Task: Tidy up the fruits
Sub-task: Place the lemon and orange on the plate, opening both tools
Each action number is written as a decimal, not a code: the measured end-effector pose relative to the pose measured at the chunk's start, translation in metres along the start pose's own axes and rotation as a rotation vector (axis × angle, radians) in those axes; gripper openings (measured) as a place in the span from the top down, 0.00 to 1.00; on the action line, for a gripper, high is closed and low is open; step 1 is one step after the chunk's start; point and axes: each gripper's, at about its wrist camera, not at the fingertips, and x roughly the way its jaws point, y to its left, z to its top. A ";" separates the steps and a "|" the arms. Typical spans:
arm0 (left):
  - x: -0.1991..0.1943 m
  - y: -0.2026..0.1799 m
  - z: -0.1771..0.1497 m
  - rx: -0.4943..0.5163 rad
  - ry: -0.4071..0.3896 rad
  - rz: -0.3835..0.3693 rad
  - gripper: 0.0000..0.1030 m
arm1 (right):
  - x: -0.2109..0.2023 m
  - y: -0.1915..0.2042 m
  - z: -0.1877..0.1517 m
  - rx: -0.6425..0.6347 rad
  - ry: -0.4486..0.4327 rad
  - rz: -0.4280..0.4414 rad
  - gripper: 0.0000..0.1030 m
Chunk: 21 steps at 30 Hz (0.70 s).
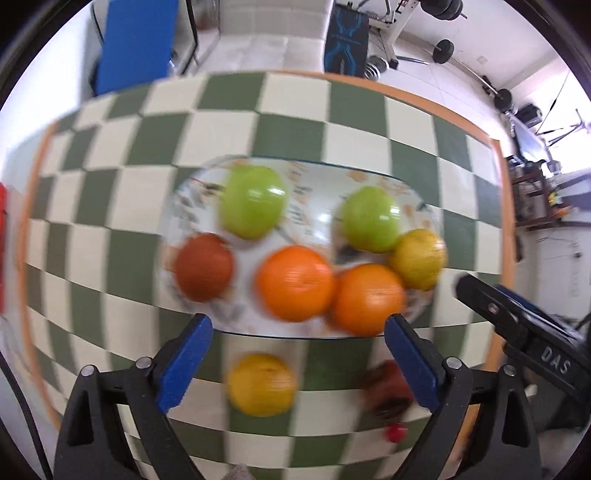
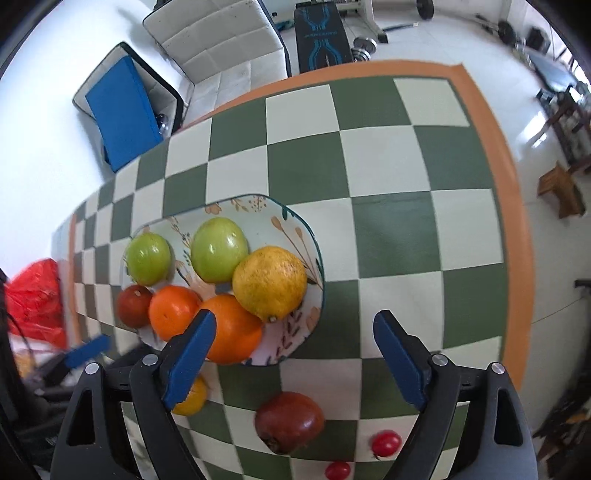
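Both grippers, left and right, are hanging with fingers spread, gripping nothing. The plate is carrying 2 green apples, 2 oranges, 1 lemon and 1 red fruit. A pomegranate is lying on the checkered cloth near it.

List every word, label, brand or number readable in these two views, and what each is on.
"DAS": on the black body of the right claw, seen from the left wrist.
Blue print on the black bench: too small and blurred to read.
No other readable text; the plate bears only leaf drawings.
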 end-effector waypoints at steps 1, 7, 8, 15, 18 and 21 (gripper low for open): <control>-0.002 0.005 -0.001 0.007 -0.015 0.032 0.07 | -0.003 0.003 -0.005 -0.017 -0.008 -0.024 0.09; -0.017 0.031 -0.014 0.008 -0.074 0.097 0.07 | -0.023 0.027 -0.042 -0.084 -0.073 -0.131 0.08; -0.022 0.034 -0.017 0.009 -0.087 0.107 0.07 | -0.025 0.029 -0.046 -0.087 -0.079 -0.132 0.08; -0.063 0.034 -0.037 0.028 -0.187 0.126 0.07 | -0.065 0.042 -0.076 -0.095 -0.160 -0.147 0.08; -0.083 0.033 -0.051 0.036 -0.229 0.125 0.07 | -0.087 0.047 -0.087 -0.106 -0.199 -0.155 0.08; -0.105 0.031 -0.067 0.043 -0.265 0.118 0.07 | -0.110 0.051 -0.100 -0.118 -0.239 -0.163 0.08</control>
